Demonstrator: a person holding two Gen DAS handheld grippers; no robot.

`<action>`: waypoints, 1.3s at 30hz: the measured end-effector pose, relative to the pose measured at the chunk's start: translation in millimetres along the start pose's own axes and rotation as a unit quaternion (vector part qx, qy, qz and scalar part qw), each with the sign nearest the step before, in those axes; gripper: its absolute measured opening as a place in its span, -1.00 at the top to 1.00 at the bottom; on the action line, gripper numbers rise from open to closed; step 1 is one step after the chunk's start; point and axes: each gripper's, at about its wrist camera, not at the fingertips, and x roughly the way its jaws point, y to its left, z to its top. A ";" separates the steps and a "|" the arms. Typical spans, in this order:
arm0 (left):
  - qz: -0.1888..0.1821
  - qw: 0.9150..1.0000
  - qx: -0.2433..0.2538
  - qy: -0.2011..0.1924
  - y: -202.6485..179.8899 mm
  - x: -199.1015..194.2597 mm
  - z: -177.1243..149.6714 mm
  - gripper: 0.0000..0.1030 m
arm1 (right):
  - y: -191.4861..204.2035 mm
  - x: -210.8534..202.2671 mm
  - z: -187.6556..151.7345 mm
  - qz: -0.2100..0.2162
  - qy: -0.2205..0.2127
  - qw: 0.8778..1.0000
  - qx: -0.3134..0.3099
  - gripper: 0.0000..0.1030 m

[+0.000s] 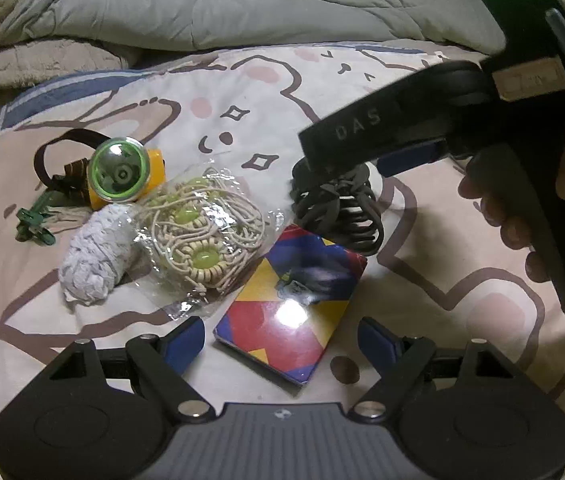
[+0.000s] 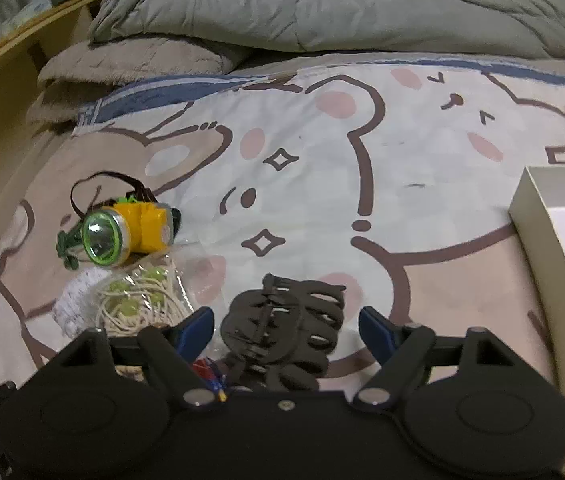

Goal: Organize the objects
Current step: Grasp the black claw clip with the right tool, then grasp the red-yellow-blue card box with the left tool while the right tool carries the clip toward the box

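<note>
A small pile of objects lies on a cartoon-bear bedsheet. My left gripper is open and straddles a shiny red, blue and yellow box; its blue pads stand just off the box's sides. My right gripper is open around a heap of black hair claws, its pads apart from them. In the left wrist view the right gripper hangs over the hair claws. A yellow headlamp with a green rim lies at the left.
Beside the headlamp are a green clip, a white crocheted bundle and a plastic bag of cord with green beads. An open white box stands at the right. A grey duvet is at the back and a wooden bed frame on the left.
</note>
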 end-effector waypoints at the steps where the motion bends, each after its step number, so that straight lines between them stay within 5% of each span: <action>1: -0.003 1.000 -0.002 -0.002 -0.1 0.8 0.1 -0.62 | -1.0 0.6 -0.3 0.003 0.001 1.000 -0.006 -0.37; 6: 0.000 1.000 -0.009 -0.009 1.0 4.0 2.0 -0.65 | -1.1 -5.0 0.8 0.037 -0.003 0.999 -0.040 0.07; 15: -0.006 1.000 -0.007 0.013 -4.5 16.9 2.1 -0.64 | -13.0 -29.6 1.7 0.060 0.000 0.995 -0.080 0.07; 28: -0.117 0.992 -0.019 0.046 -46.2 7.1 -0.7 -0.63 | -46.7 -75.9 -8.6 0.068 0.004 0.989 -0.131 0.07; 39: -0.049 0.989 -0.123 0.065 -42.9 21.4 20.5 -0.51 | -63.0 -115.5 -32.8 0.102 0.021 0.967 -0.234 0.07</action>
